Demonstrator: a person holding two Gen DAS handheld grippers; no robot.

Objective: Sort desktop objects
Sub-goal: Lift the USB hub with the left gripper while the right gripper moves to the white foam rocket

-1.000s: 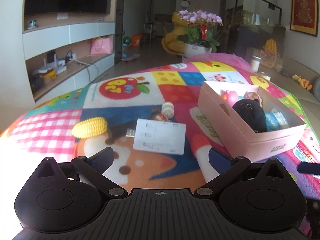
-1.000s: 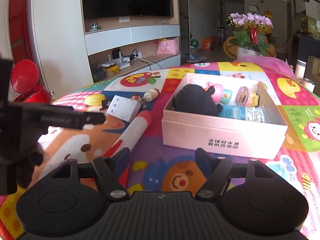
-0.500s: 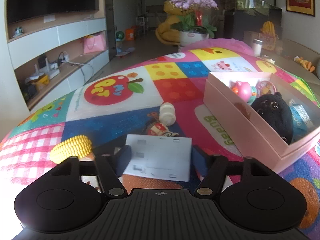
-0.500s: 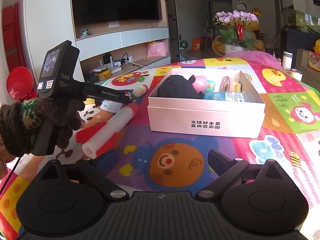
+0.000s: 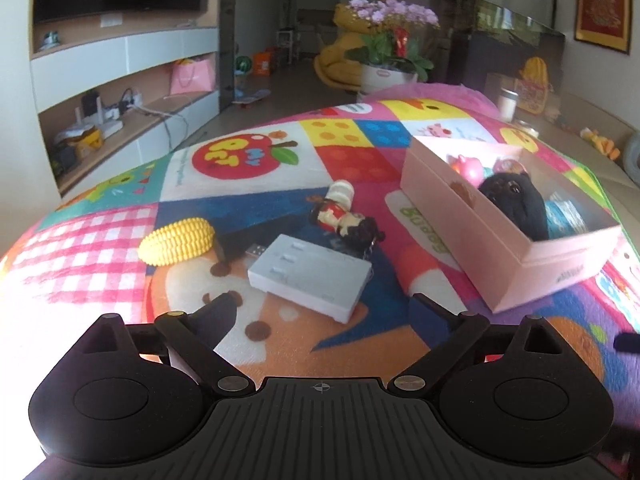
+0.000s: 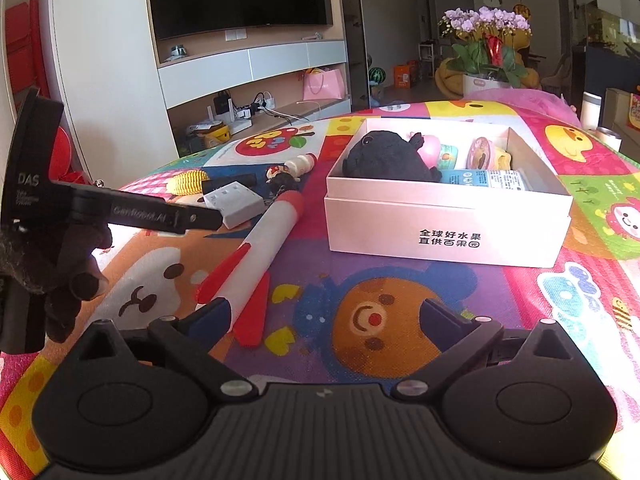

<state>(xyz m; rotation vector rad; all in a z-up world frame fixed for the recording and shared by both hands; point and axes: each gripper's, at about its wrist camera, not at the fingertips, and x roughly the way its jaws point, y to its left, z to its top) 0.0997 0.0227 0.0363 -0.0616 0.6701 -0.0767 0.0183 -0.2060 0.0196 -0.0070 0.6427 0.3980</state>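
Left gripper spread wide, nothing held, hanging just short of the white power strip lying flat on the play mat. Right gripper equally wide and holding nothing, parked over the bear print, toy rocket just by its left finger.

Possible trouble, purely guessing: strip looks broad and low, so easy to skid off the top edge or just shove it along the mat. Doll keychain touching its far edge, black USB stick tucked against its left corner; either could get dragged or pinched along. Pink box already crowded, so dropping a slab that size in flat may not go well.

Count outside the box: one power strip, one toy corn, one keychain doll, one small yogurt bottle, one USB stick, one rocket. Inside: one black plush, one pink toy, one round tin-looking thing, one blue packet, something yellow half hidden.
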